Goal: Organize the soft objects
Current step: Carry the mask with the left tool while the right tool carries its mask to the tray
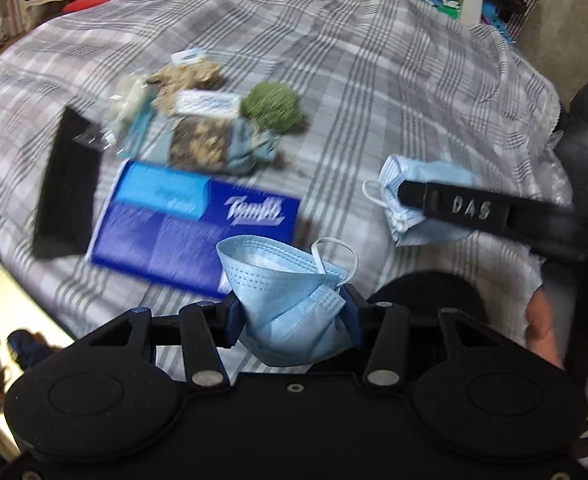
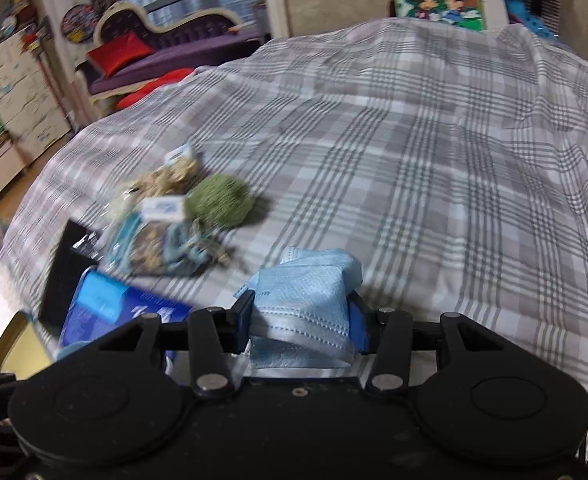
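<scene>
Each gripper pinched one face mask: the left gripper (image 1: 292,312) squeezed a blue mask (image 1: 290,300), and the right gripper (image 2: 300,322) squeezed another mask (image 2: 306,300). Neither mask was put down yet. Other soft things lay piled beside the blue tissue pack (image 1: 198,224), so it looked like more sorting was left.

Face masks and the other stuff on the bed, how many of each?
Blue face masks: 2, one in the left gripper, one in the right gripper
Green fuzzy ball: 1
Blue tissue pack: 1
Black flat pad: 1
Total: 5

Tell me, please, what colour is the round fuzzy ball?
Green; the round fuzzy ball shows best in the left wrist view.
</scene>
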Demonstrator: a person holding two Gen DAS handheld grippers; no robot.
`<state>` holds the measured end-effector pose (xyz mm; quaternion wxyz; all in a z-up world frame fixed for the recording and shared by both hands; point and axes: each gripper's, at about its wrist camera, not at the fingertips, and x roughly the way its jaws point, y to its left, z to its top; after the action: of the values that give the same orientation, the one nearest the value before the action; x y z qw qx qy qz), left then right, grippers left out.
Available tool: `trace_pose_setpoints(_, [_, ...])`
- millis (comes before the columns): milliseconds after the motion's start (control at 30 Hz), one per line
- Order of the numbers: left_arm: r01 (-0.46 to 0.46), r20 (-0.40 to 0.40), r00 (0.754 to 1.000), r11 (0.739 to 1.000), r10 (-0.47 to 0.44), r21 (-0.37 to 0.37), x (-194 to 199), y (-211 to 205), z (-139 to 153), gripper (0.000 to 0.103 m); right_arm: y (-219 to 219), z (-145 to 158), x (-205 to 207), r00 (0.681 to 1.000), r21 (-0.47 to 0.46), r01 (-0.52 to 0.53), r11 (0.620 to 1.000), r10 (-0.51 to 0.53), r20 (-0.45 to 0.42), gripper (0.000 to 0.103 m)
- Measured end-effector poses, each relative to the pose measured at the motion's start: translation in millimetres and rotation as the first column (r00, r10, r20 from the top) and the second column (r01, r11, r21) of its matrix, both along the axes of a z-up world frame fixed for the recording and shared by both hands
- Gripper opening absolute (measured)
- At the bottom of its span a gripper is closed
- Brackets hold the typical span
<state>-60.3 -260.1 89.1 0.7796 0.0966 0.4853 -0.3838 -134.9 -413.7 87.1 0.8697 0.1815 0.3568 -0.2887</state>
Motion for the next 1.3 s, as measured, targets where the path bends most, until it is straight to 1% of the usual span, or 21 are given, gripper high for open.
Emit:
trace_pose_setpoints(167, [-0.062,0.005,0.998,0.998,0.062,0.016,-10,33,-5,0.048,25,7,2,0.997,0.006,-0.069,0.998,0.069,-0.021,0.046])
trace_pose_setpoints(367, [-0.154,0.023,0.988,0.988,0.153,0.026,-12,73,-9,0.048,58,13,3,0.987,0.026,-0.156,0.987,0.157,-0.026,0.046])
trace_pose_setpoints(500, [-0.229,0.043,0.973,0.973,0.227,0.039,-9,101,-14,0.048,86,15,9,0.973,0.036,-0.228,0.973,0.229,-0.027,0.046])
trace_pose_setpoints(600, [-0.302,0.049,0.953,0.952,0.3,0.043,0,125,-18,0.048,111,17,17,0.956,0.029,-0.29,0.957,0.291,-0.031,0.046])
trace_pose_setpoints(700, [-0.39,0.037,0.92,0.92,0.389,0.04,14,150,-24,0.048,137,17,28,0.932,0.032,-0.359,0.933,0.361,-0.041,0.046])
trace_pose_setpoints(767, [-0.448,0.033,0.894,0.893,0.447,0.038,24,167,-29,0.048,155,15,36,0.914,0.04,-0.402,0.915,0.403,-0.049,0.046])
trace_pose_setpoints(900, [-0.552,0.045,0.834,0.833,0.55,0.036,43,198,-37,0.048,186,13,57,0.877,0.059,-0.475,0.878,0.477,-0.047,0.046])
trace_pose_setpoints(967, [-0.594,0.035,0.804,0.804,0.593,0.036,56,214,-43,0.048,201,12,67,0.858,0.061,-0.508,0.859,0.511,-0.05,0.046])
trace_pose_setpoints(1100, [-0.651,0.037,0.759,0.758,0.65,0.038,81,238,-51,0.048,229,8,91,0.823,0.068,-0.561,0.825,0.564,-0.063,0.046])
trace_pose_setpoints(1300, [-0.72,0.098,0.692,0.692,0.715,0.041,124,262,-57,0.048,261,-6,122,0.779,0.087,-0.614,0.784,0.62,-0.089,0.046])
